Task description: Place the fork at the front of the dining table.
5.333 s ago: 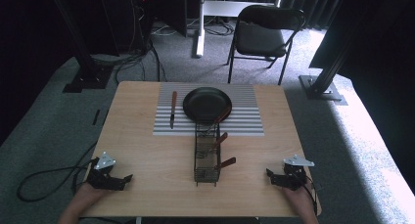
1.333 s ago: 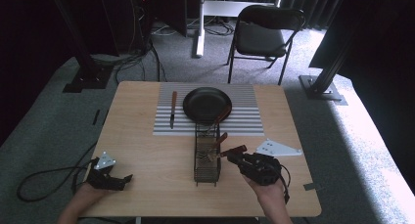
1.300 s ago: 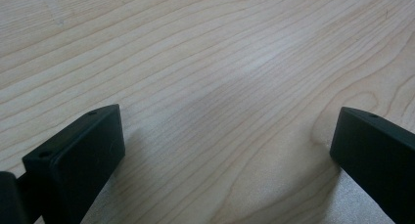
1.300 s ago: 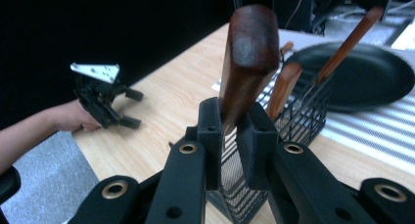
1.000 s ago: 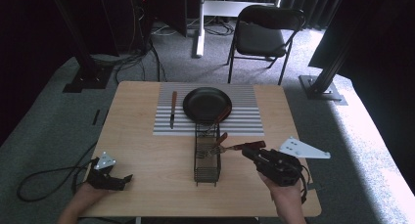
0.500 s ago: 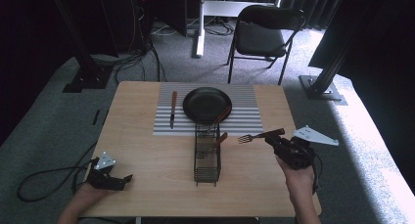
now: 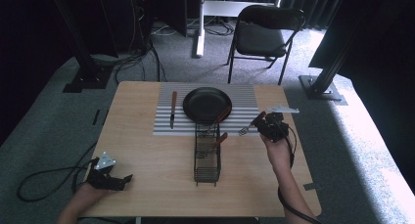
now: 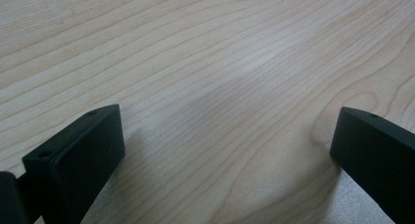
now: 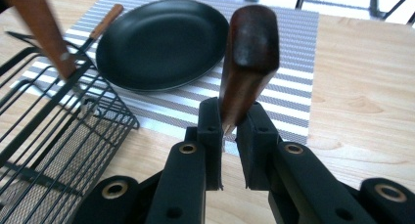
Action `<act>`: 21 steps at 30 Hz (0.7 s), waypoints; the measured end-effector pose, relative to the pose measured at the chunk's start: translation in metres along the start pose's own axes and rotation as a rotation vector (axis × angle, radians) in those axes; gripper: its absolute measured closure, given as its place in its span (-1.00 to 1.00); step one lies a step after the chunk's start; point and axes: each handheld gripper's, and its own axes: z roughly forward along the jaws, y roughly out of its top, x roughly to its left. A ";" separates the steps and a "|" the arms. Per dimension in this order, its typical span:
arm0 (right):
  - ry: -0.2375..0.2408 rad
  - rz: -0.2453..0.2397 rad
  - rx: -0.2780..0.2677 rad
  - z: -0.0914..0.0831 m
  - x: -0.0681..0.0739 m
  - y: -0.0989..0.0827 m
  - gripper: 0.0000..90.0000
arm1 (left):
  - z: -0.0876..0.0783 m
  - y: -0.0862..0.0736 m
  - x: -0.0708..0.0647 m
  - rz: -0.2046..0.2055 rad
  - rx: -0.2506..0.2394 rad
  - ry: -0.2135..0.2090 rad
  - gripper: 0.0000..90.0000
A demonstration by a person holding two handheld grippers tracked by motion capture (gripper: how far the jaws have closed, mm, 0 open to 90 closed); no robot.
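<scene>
My right gripper (image 7: 265,122) clamped on fork (image 7: 249,126) handle, above striped mat's (image 7: 244,94) right edge; long axis roughly level, tines toward wire caddy (image 7: 206,158). Left gripper (image 7: 117,180) apart, resting on worktop (image 7: 147,150). No readable writing.

Your right gripper (image 9: 229,131), matt black plastic, pinches a fork's (image 7: 252,124) glossy dark wooden handle. The tabletop (image 7: 147,155) is smooth pale wood grain. At 10 o'clock sits a satin black plate (image 9: 161,43) on a ribbed striped mat (image 9: 293,94); the basket (image 9: 54,150) is black wire.
</scene>
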 end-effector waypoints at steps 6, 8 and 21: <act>-0.016 -0.002 0.059 0.019 0.001 0.012 0.80 | 0.000 0.000 0.000 0.000 0.000 0.000 -1.00; -0.024 -0.001 0.079 0.025 0.002 0.015 0.80 | 0.000 0.000 0.000 0.000 0.000 0.000 -1.00; -0.027 0.073 0.125 0.065 -0.008 0.054 0.80 | 0.000 0.000 0.000 -0.001 0.000 0.000 -1.00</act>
